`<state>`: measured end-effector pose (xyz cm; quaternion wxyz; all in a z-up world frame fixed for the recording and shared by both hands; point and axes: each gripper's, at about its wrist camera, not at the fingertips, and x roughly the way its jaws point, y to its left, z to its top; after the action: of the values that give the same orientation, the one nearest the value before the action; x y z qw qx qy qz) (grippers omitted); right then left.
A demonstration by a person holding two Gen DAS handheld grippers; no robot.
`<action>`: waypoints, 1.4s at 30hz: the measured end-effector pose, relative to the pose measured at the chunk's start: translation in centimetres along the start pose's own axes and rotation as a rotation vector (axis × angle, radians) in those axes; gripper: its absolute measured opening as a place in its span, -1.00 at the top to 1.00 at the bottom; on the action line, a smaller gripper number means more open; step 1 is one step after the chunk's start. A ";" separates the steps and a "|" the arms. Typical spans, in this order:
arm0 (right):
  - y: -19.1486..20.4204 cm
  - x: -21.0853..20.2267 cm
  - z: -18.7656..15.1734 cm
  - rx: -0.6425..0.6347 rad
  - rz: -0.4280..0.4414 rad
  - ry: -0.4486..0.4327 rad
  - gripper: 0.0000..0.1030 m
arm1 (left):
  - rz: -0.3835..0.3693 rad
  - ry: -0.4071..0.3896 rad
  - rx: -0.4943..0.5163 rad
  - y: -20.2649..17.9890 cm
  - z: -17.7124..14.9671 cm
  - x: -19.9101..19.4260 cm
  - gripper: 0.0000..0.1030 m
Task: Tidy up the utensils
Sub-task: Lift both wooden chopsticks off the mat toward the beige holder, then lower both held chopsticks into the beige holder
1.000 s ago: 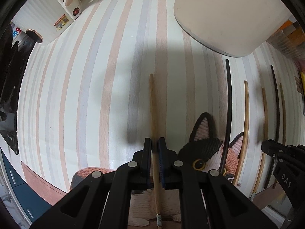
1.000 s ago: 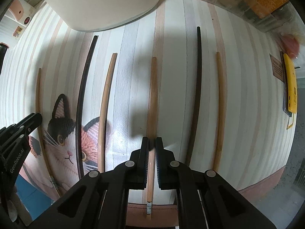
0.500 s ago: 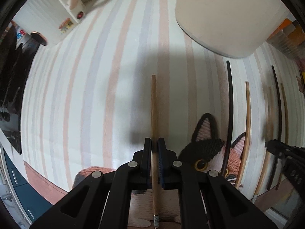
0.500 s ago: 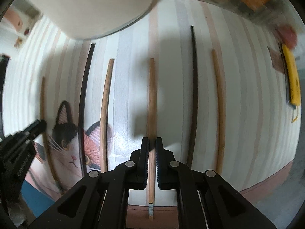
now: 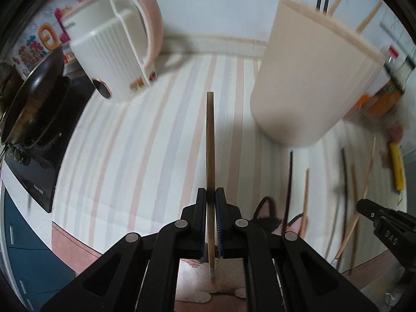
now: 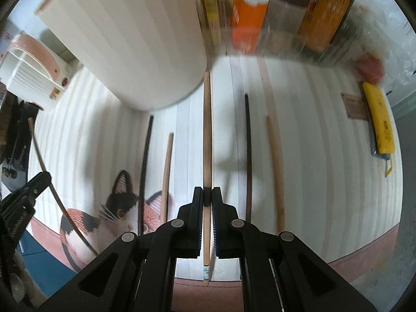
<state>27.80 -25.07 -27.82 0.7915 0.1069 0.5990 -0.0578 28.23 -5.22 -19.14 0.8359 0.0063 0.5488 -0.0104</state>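
Observation:
My left gripper (image 5: 211,197) is shut on a wooden chopstick (image 5: 210,140) and holds it lifted above the striped mat (image 5: 130,156). My right gripper (image 6: 207,197) is shut on another wooden chopstick (image 6: 207,130), also raised. A beige utensil holder (image 5: 312,78) with chopsticks in it stands behind; it also shows in the right wrist view (image 6: 124,41). Several loose chopsticks lie on the mat: a black one (image 6: 145,166), a wooden one (image 6: 166,171), another black one (image 6: 248,156) and a wooden one (image 6: 275,171).
A white and pink kettle (image 5: 114,52) stands at the back left, a dark pan on a cooktop (image 5: 31,109) at far left. Boxes and jars (image 6: 260,13) stand behind the mat. A yellow tool (image 6: 378,119) lies right. A cat picture (image 6: 114,208) marks the mat's front.
Both grippers have lifted and tilted up with their chopsticks; the holder's rim, the kettle and the boxes behind have come into view.

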 end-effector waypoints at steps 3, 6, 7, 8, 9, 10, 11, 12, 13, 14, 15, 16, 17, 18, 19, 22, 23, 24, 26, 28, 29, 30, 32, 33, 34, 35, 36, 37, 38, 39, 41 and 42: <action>0.2 -1.9 0.7 0.011 0.014 -0.041 0.87 | -0.015 -0.046 -0.014 0.3 0.8 -1.8 0.92; 0.2 -3.5 1.7 0.017 0.025 -0.081 0.87 | -0.012 -0.092 -0.012 0.7 1.5 -3.0 0.92; 0.4 -4.0 1.8 0.018 0.026 -0.096 0.87 | -0.009 -0.105 -0.009 0.7 1.7 -3.2 0.92; 0.5 -4.4 2.1 0.018 0.028 -0.108 0.87 | -0.008 -0.119 -0.009 0.8 2.0 -3.6 0.92; 0.5 -4.8 2.3 0.019 0.028 -0.122 0.87 | -0.006 -0.128 -0.008 0.8 2.1 -3.8 0.92; 0.5 -5.3 2.5 0.021 0.030 -0.134 0.87 | -0.008 -0.139 -0.010 0.8 2.4 -4.1 0.93; 0.5 -5.8 2.8 0.025 0.034 -0.146 0.87 | -0.010 -0.146 -0.014 0.8 2.6 -4.3 0.93; 0.5 -6.2 3.0 0.027 0.036 -0.157 0.87 | -0.011 -0.154 -0.017 0.8 2.9 -4.5 0.93; 0.5 -6.6 3.1 0.029 0.038 -0.165 0.87 | -0.015 -0.165 -0.019 0.8 3.2 -4.8 0.93; 0.5 -7.1 3.4 0.031 0.043 -0.175 0.87 | -0.019 -0.171 -0.023 1.0 3.5 -5.0 0.93; 0.6 -7.4 3.6 0.033 0.048 -0.185 0.87 | -0.022 -0.180 -0.029 1.0 3.7 -5.3 0.93; 0.7 -7.7 3.7 0.034 0.049 -0.193 0.87 | -0.031 -0.190 -0.037 1.2 4.1 -5.9 0.93; 0.8 -8.3 4.0 0.034 0.054 -0.206 0.87 | -0.041 -0.195 -0.045 1.3 4.4 -6.3 0.93; 0.9 -8.7 4.4 0.036 0.062 -0.215 0.87 | -0.052 -0.199 -0.054 1.5 4.7 -6.8 0.93; 0.9 -9.2 4.6 0.038 0.070 -0.223 0.87 | -0.064 -0.207 -0.065 1.7 5.2 -7.5 0.93; 1.1 -10.8 5.6 0.048 0.098 -0.251 0.87 | -0.095 -0.233 -0.088 1.9 6.5 -9.5 0.93; 1.2 -11.3 6.0 0.052 0.111 -0.259 0.87 | -0.101 -0.244 -0.092 1.8 6.8 -10.2 0.93; 1.2 -12.1 6.5 0.054 0.129 -0.269 0.87 | -0.111 -0.258 -0.093 1.8 7.3 -11.0 0.93; 1.3 -13.5 7.3 0.053 0.148 -0.293 0.87 | -0.129 -0.287 -0.101 1.6 8.1 -12.6 0.93; 1.5 -14.9 8.2 0.051 0.162 -0.312 0.87 | -0.148 -0.321 -0.107 1.3 9.0 -14.3 0.93; 1.6 -15.8 8.8 0.048 0.172 -0.328 0.87 | -0.163 -0.342 -0.112 1.1 9.6 -15.4 0.93; 1.7 -16.6 9.5 0.047 0.180 -0.342 0.87 | -0.184 -0.359 -0.114 0.9 10.2 -16.4 0.93; 1.8 -17.9 10.6 0.045 0.197 -0.367 0.87 | -0.210 -0.391 -0.108 0.5 11.4 -18.2 0.93; 1.9 -18.7 11.4 0.045 0.205 -0.384 0.87 | -0.222 -0.408 -0.102 0.1 12.0 -18.9 0.93; 1.9 -19.7 12.2 0.044 0.210 -0.404 0.87 | -0.229 -0.430 -0.095 -0.3 12.9 -19.9 0.93; 1.9 -20.7 13.2 0.043 0.215 -0.427 0.87 | -0.235 -0.444 -0.092 -0.6 13.4 -20.4 0.93; 2.0 -21.3 13.8 0.042 0.217 -0.444 0.87 | -0.246 -0.453 -0.089 -0.9 14.2 -20.9 0.93; 2.1 -22.1 14.6 0.043 0.218 -0.465 0.87 | -0.257 -0.456 -0.091 -1.0 14.9 -21.2 0.93; 2.2 -22.9 15.6 0.046 0.218 -0.492 0.87 | -0.265 -0.464 -0.095 -1.3 15.8 -21.4 0.93; 2.2 -23.4 16.2 0.047 0.219 -0.506 0.87 | -0.269 -0.470 -0.092 -1.5 16.6 -21.5 0.93; 2.4 -24.4 18.2 0.055 0.219 -0.544 0.87 | -0.273 -0.471 -0.092 -1.9 18.2 -21.2 0.93; 2.6 -24.7 18.8 0.055 0.216 -0.555 0.87 | -0.278 -0.463 -0.091 -2.0 19.0 -20.9 0.93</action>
<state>39.16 -27.95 1.01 0.9234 0.1717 0.3428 -0.0165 37.31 -7.43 7.62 0.9291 -0.1094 0.3385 -0.1014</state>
